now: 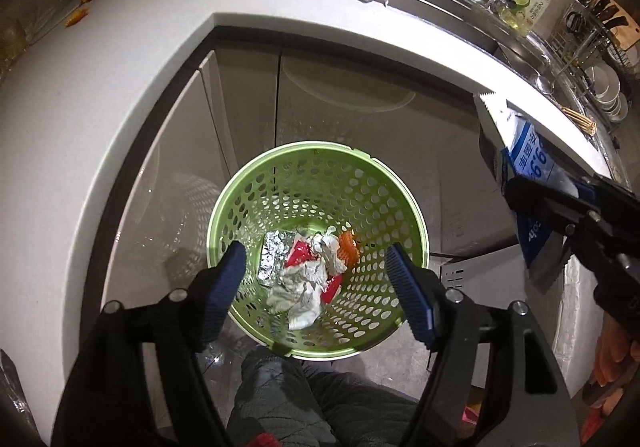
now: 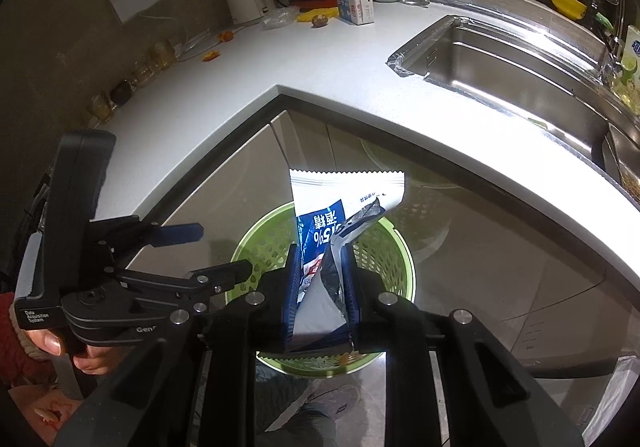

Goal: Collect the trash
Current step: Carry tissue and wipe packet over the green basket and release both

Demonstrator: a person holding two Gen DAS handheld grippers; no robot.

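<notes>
A green perforated trash basket (image 1: 376,183) stands on the floor below the counter corner; it also shows in the right wrist view (image 2: 260,243). Inside lie crumpled white paper (image 1: 304,283), foil (image 1: 274,251), red scraps and an orange piece. My left gripper (image 1: 316,283) is open and empty right above the basket. My right gripper (image 2: 320,287) is shut on a blue and white plastic wrapper (image 2: 344,191), held above the basket; the wrapper shows at the right in the left wrist view (image 1: 532,159).
A white L-shaped counter (image 2: 224,95) wraps around the basket. A steel sink (image 2: 500,63) is at right. At the back stand a milk carton (image 2: 356,9), a kettle, a glass and orange peel bits (image 1: 80,13). Cabinet doors stand behind the basket.
</notes>
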